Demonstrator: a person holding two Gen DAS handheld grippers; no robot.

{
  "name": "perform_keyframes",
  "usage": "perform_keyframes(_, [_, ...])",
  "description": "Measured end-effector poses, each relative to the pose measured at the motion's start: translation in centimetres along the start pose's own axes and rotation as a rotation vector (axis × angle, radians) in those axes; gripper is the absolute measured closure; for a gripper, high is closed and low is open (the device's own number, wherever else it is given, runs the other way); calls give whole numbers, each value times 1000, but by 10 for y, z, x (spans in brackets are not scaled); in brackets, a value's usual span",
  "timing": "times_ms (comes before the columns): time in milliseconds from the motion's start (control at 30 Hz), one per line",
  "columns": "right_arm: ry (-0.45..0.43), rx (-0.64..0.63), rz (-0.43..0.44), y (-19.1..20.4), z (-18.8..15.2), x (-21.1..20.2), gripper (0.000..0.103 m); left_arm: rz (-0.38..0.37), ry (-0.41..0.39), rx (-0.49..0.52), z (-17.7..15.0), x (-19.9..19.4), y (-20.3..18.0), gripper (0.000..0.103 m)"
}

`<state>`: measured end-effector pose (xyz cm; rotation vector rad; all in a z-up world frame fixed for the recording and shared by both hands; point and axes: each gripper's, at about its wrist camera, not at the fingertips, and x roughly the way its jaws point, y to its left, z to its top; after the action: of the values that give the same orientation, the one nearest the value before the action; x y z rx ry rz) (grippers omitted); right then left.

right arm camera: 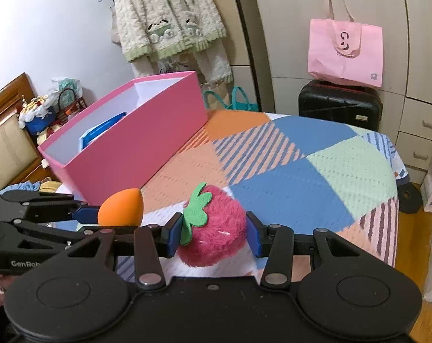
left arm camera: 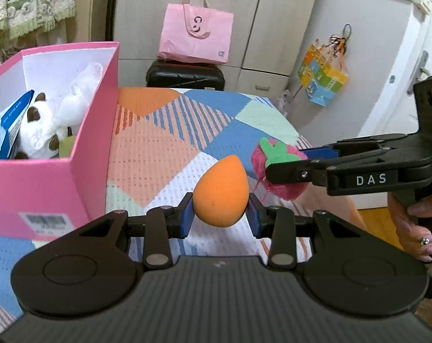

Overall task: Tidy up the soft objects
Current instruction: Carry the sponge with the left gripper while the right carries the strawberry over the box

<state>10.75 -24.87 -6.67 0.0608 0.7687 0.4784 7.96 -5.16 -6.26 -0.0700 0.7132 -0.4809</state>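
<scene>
My left gripper (left arm camera: 220, 214) is shut on an orange egg-shaped sponge (left arm camera: 221, 190), held above the patchwork bedspread (left arm camera: 164, 143). My right gripper (right arm camera: 213, 233) is shut on a fluffy pink plush strawberry (right arm camera: 216, 228) with a green felt leaf. In the left wrist view the right gripper (left arm camera: 284, 165) and the strawberry (left arm camera: 259, 160) hang just right of the sponge. In the right wrist view the left gripper (right arm camera: 113, 214) with the sponge (right arm camera: 121, 208) is at the left. An open pink box (left arm camera: 44, 177) stands on the bed to the left, holding a white plush toy (left arm camera: 44, 131) and a blue-white packet (left arm camera: 10, 128).
A black suitcase (right arm camera: 340, 104) with a pink tote bag (right arm camera: 346, 54) on it stands past the bed's far end, in front of cupboards. A knitted cardigan (right arm camera: 164, 20) hangs on the wall. A wooden headboard and clutter (right arm camera: 41, 111) lie left of the box. A hand (left arm camera: 416, 228) holds the right gripper.
</scene>
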Motion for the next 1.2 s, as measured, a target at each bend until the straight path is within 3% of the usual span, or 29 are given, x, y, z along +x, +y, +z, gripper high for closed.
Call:
perform_keyframes(300, [37,-17,62,35,-9,-19,52,-52,-24,6,-7,-47,12,66])
perform_keyframes(567, [66,-20,160,67,-4,-27,52,-112,20,-28,-3,-76,32,66])
perform_keyframes(667, [78,-15,212,80,2,-27,52,-98,16,3,1,-92,36,66])
perform_keyframes(833, [62,-64,206,108,13,-24,52,-61,-22,31,6,-115,52,66])
perform_keyframes(1200, [12,-111,254,145,49,-9,51,-31,-112,-20,21,-143,94,66])
